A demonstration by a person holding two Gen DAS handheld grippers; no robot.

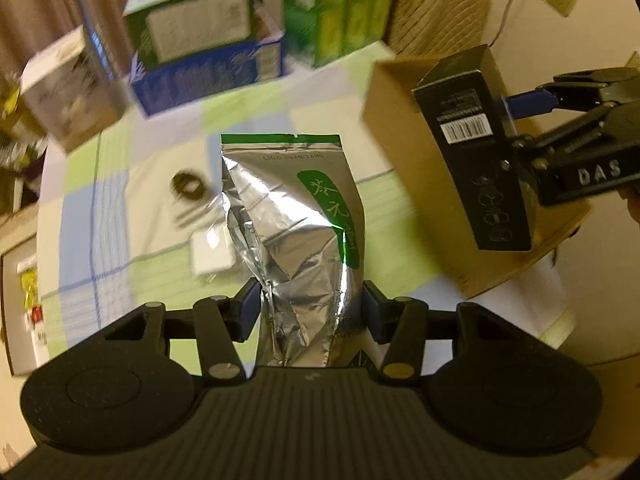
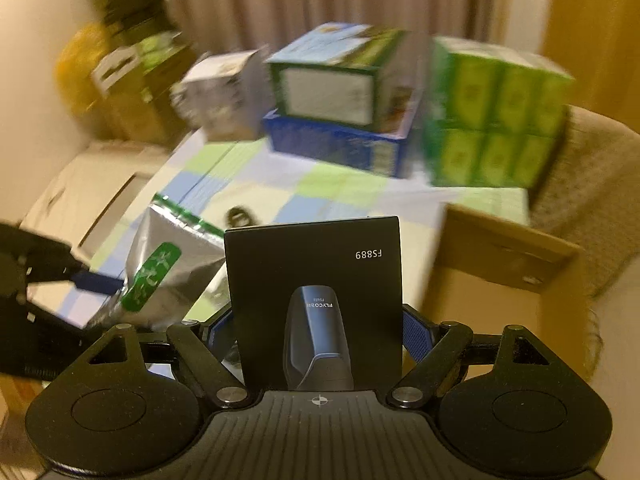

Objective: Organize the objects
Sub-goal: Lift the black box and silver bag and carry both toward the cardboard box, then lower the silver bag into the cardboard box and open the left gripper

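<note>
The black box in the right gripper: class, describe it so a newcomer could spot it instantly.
Start at the open brown carton on the checked tablecloth. Beside it, the right gripper clamps the black box. Unlike the silver pouch nearby, it is rigid, printed FS889.

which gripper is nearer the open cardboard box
Right. The right gripper, shut on the black shaver box, hangs just above the open cardboard box. The left gripper, shut on the silver foil pouch, is off to its side.
</note>
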